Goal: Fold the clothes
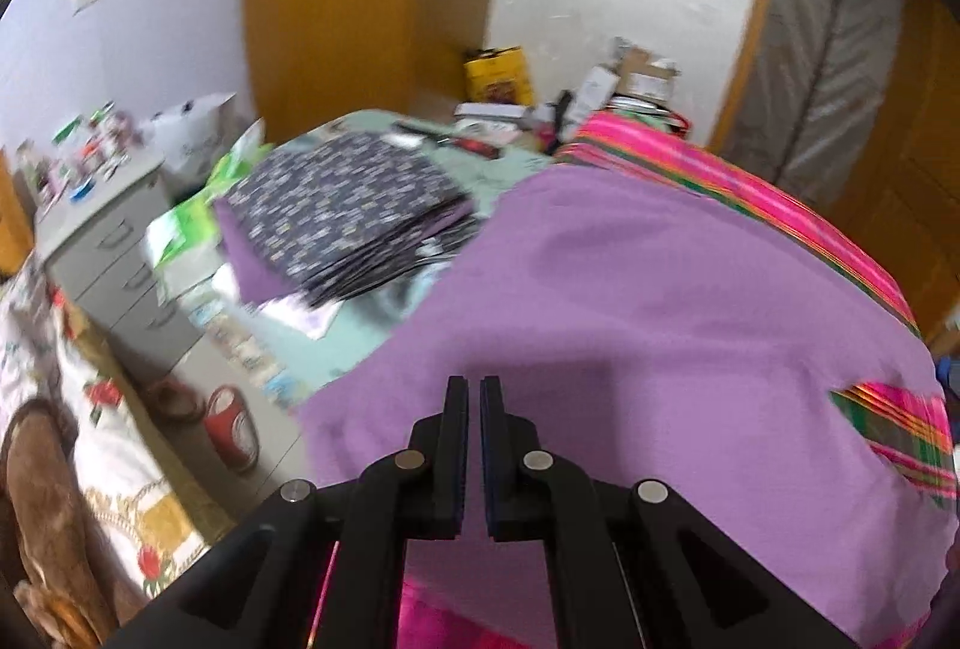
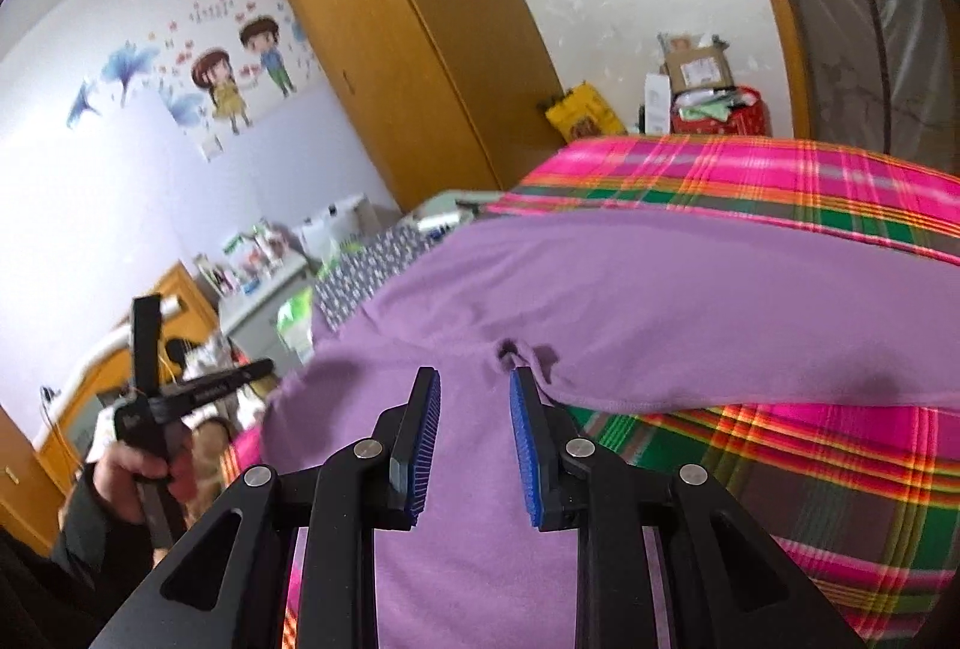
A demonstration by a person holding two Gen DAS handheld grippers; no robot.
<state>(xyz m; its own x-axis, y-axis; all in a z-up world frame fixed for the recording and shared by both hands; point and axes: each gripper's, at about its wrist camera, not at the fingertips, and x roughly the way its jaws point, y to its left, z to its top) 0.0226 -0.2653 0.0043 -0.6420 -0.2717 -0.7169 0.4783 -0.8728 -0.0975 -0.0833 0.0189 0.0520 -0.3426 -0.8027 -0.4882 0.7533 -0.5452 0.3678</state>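
Plain purple cloth garment spread over pink-green plaid blanket, far part doubled over near part, fold edge seen.

Left gripper held above garment: tongs nearly closed, nothing gripped.

Right gripper: tongs parted, empty, aimed near fold edge, likely for grab.

Dark patterned folded fabric stack kept aside, beyond garment.

Both wrist views look forward, close over the purple garment — their shared ground.

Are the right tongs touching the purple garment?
Cannot tell. In the right wrist view the right tongs stand open over the purple garment, but no gap or contact shows plainly.
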